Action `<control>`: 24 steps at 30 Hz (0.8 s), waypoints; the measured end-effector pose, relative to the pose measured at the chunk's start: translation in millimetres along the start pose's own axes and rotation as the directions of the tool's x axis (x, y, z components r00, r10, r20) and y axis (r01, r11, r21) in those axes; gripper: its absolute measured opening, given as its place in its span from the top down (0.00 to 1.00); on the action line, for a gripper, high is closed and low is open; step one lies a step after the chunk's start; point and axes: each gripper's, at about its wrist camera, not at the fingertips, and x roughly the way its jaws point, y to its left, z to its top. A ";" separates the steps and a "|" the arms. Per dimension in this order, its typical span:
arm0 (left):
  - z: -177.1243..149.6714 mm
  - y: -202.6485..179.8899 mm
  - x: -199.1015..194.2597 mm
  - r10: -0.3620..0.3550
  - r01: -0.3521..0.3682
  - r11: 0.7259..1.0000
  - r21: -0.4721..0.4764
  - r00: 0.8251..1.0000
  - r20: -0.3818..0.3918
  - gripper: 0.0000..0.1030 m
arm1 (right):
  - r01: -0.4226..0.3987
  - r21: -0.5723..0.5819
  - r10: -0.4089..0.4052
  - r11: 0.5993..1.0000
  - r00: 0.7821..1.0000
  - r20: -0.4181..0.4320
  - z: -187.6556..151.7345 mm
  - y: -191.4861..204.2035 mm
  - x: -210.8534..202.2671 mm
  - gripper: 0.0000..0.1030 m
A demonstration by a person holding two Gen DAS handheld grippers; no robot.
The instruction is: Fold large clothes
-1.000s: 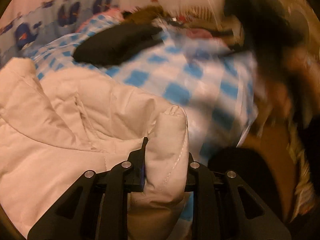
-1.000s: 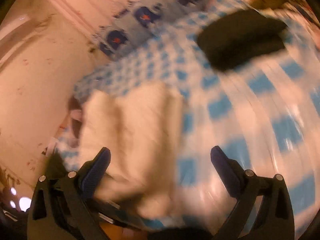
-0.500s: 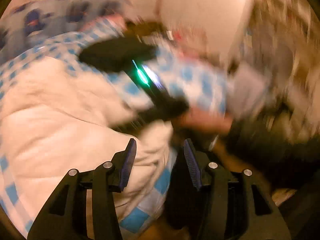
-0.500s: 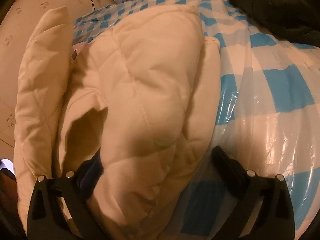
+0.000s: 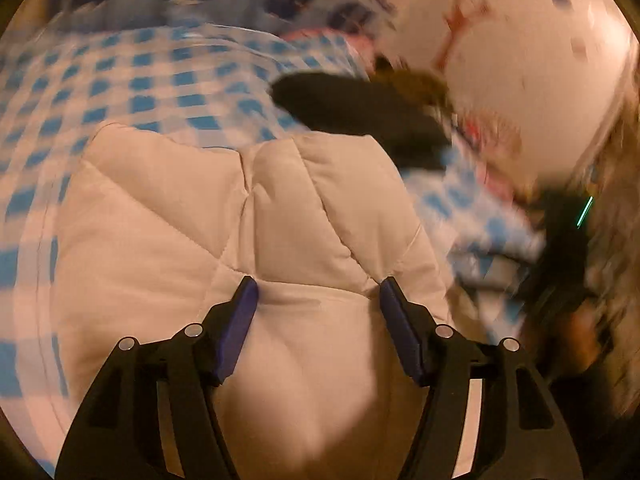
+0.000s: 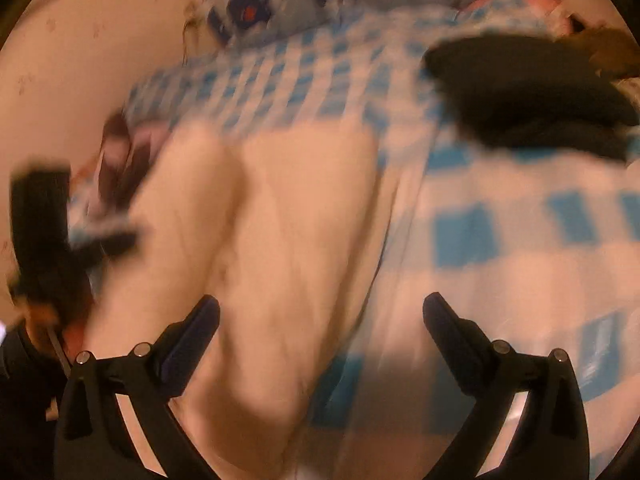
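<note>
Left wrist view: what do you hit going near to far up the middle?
Left gripper, jaws opening over the fabric → cream quilted puffer jacket → blue-and-white checked plastic-covered bedsheet → pale blue pillow with dark whale print.

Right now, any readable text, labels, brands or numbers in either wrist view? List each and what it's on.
None readable.
cream padded jacket: no label, tag or print visible.
blue checked sheet: pattern only, no words.
patterned pillow: dark blue shapes with red spots, blurred; no letters can be made out.
pale wall: reddish marks, motion-blurred; cannot tell whether they are writing.
dark garment: no visible print.
</note>
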 end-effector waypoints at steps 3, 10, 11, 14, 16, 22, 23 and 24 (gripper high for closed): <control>-0.8 -2.8 5.9 0.024 -0.024 1.000 0.013 1.000 -0.012 0.41 | -0.041 -0.015 0.043 0.999 0.993 0.109 44.1 25.1 -9.3 0.05; 5.3 -20.3 -25.6 0.104 -0.106 0.993 0.049 0.994 0.038 0.41 | 0.152 -0.206 -0.178 0.967 0.977 -0.115 61.6 81.3 95.7 0.05; 3.3 -20.2 -38.6 0.058 -0.060 0.998 0.035 0.997 0.048 0.41 | 0.150 -0.204 -0.184 0.968 0.970 -0.160 54.5 72.5 116.3 0.05; -5.0 -8.1 -60.4 0.007 -0.004 0.999 -0.035 0.996 0.090 0.39 | 0.159 -0.163 -0.187 0.974 0.967 -0.174 35.7 46.7 129.4 0.05; -14.2 10.6 -31.1 -0.020 0.023 0.995 -0.095 0.999 0.032 0.39 | 0.148 -0.155 -0.170 0.977 0.975 -0.144 23.6 46.8 139.0 0.05; -22.7 6.7 -12.1 0.045 -0.044 0.999 -0.029 0.998 0.043 0.37 | 0.143 -0.127 -0.166 0.982 0.966 -0.200 30.5 31.0 142.1 0.06; -20.0 9.2 -15.1 0.034 -0.033 0.999 -0.032 0.999 0.038 0.37 | 0.146 -0.107 -0.166 0.984 0.963 -0.211 30.2 22.4 120.8 0.06; -17.9 9.4 -26.1 0.017 -0.015 0.999 -0.039 0.999 0.040 0.37 | 0.162 -0.091 -0.178 0.983 0.964 -0.196 30.5 24.2 94.5 0.06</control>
